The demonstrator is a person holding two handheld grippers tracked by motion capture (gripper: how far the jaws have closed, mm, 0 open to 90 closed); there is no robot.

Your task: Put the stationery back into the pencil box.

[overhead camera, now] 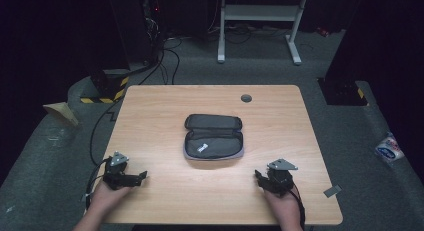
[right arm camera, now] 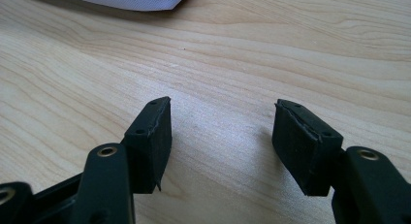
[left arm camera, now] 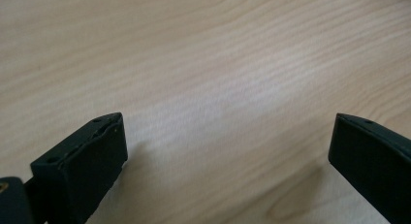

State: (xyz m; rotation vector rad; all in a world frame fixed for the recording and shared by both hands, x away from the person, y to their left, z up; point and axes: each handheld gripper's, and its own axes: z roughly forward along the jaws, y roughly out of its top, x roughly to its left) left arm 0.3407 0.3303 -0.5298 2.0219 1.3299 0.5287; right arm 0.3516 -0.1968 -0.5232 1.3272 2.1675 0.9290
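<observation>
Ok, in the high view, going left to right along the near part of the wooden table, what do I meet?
Left black two-jaw gripper, jaws open and empty → open dark grey fabric zip pouch with a small white item inside → right black two-jaw gripper, jaws apart and empty.

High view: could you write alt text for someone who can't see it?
An open grey pouch lies mid-table. Nearer the camera, each hand holds a hand-held gripper, left and right, both open and empty.

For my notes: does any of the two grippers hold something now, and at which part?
Nothing is held. The left gripper and the right gripper both stand open over the bare table, apart from the open pouch.
</observation>
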